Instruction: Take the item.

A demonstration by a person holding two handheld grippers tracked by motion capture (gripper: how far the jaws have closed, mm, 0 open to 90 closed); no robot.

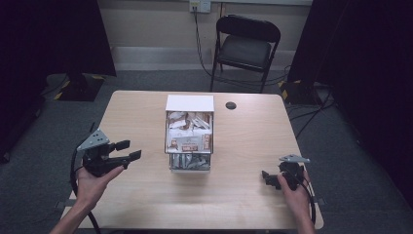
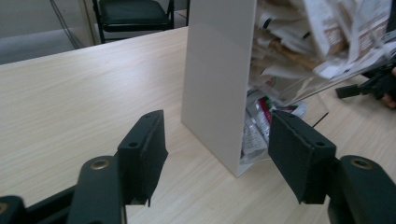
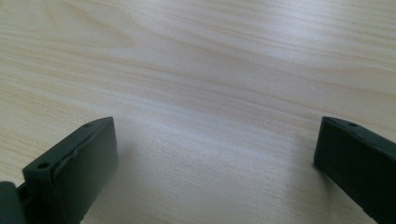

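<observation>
Sachet box (image 1: 189, 134) is my landmark here: a white-sided, clear-fronted dispenser stuffed with paper packets (image 1: 189, 127), standing upright mid-table (image 1: 243, 195), well in front of the small dark round spot (image 1: 231, 105) near the far edge. My left gripper (image 1: 127, 150) hangs off to the box's left, near it but not touching, jaws pointed at its white side wall. From the left gripper view I'm looking along the jaws and the box's near corner (image 2: 219, 88) sits right in the gap between them, further out than the tips, so nothing's actually between the pads. Jaws are parted there, gripping nothing. My right gripper (image 1: 267, 178) is well off to the box's right, low on the table; in the right gripper view (image 3: 215, 154) its jaws are spread wide over bare wood, also empty.
</observation>
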